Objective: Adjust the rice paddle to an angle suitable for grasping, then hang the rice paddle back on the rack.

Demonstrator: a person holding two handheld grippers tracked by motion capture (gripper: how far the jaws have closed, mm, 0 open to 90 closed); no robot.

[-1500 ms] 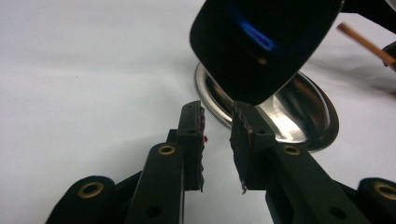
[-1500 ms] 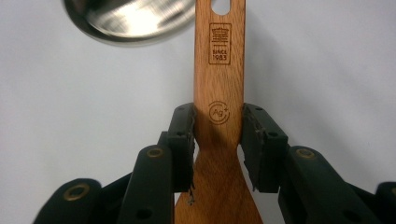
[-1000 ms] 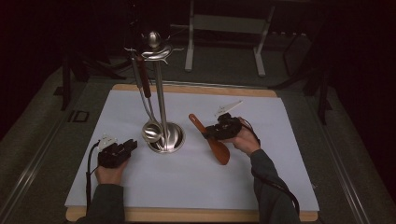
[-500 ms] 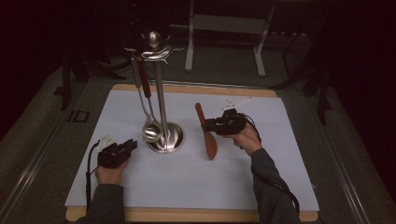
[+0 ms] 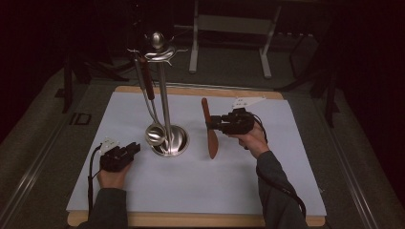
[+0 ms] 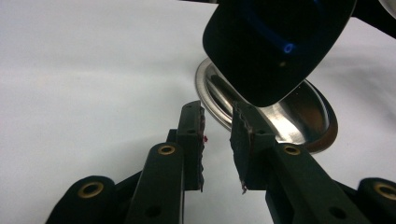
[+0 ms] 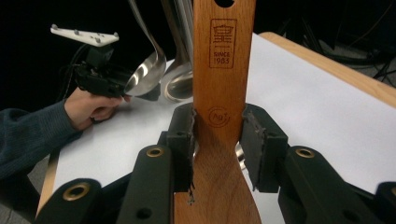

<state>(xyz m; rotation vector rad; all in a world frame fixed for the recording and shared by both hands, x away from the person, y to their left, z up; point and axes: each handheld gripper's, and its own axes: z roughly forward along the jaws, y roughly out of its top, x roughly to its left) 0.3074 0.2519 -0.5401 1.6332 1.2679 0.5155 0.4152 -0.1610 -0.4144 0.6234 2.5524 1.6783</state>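
On the white-covered bench [image 5: 286,157] our right tongs [image 5: 213,124] clamp the wooden spatula [image 5: 210,131] upright beside the hook stand [image 5: 165,95], presumably for hanging, while our left tongs [image 5: 133,149] rest released, holding nothing.

The wooden spatula [image 7: 224,93] is warm reddish-brown, with a darker stamped mark and lettering burnt into its handle. The utensil stand [image 5: 165,95] and the ladle [image 5: 155,135] hanging on it are shiny silver; the ladle's handle is dark red-brown. Both tools, left [image 6: 217,140] and right [image 7: 217,149], are black with brass-coloured rivets. The worktop [image 5: 296,143] is covered in white, edged in pale wood. The sleeves [image 7: 28,135] are dark blue-grey.
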